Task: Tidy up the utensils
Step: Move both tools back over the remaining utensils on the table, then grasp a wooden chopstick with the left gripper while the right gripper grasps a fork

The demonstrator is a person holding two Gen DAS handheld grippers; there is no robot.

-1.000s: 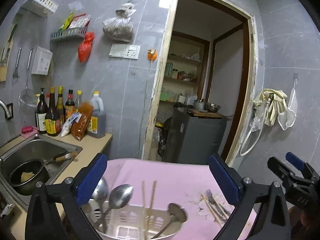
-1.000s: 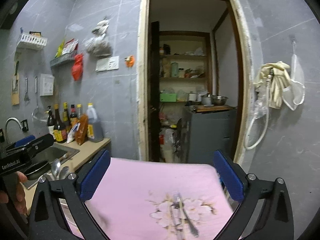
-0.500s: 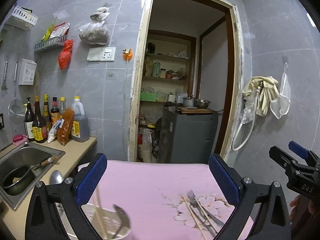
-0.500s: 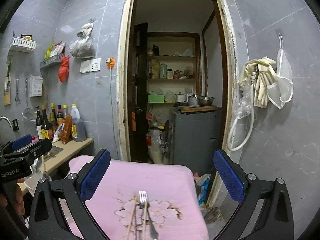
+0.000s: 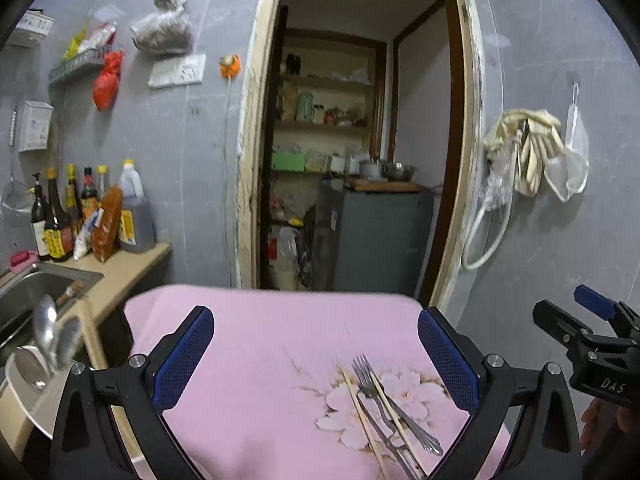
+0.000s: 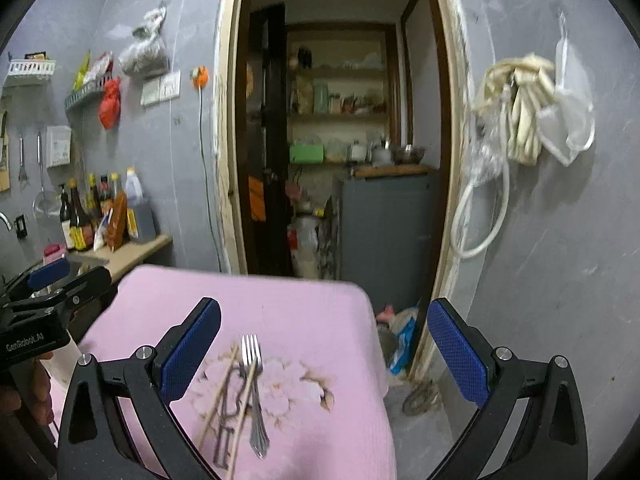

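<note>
Two forks (image 5: 384, 404) and a pair of wooden chopsticks (image 5: 360, 408) lie together on the flower print of a pink cloth-covered table (image 5: 260, 340). They also show in the right wrist view: fork (image 6: 254, 392), chopsticks (image 6: 218, 396). A white utensil basket (image 5: 28, 380) holding spoons (image 5: 46, 332) stands at the table's left edge. My left gripper (image 5: 316, 356) is open and empty above the table's middle. My right gripper (image 6: 324, 348) is open and empty above the forks and chopsticks. The right gripper also shows at the left wrist view's right edge (image 5: 592, 340).
A counter (image 5: 132, 260) with sauce bottles (image 5: 56, 220) and a sink (image 5: 36, 292) is left of the table. An open doorway (image 5: 360, 160) with a grey cabinet (image 5: 372, 236) lies behind. Gloves and a hose (image 5: 524, 152) hang on the right wall. Bags lie on the floor (image 6: 404, 336).
Both grippers have swung right, from the basket side toward the forks and chopsticks. The basket has slid to the left edge of the left wrist view. Both stayed open.
</note>
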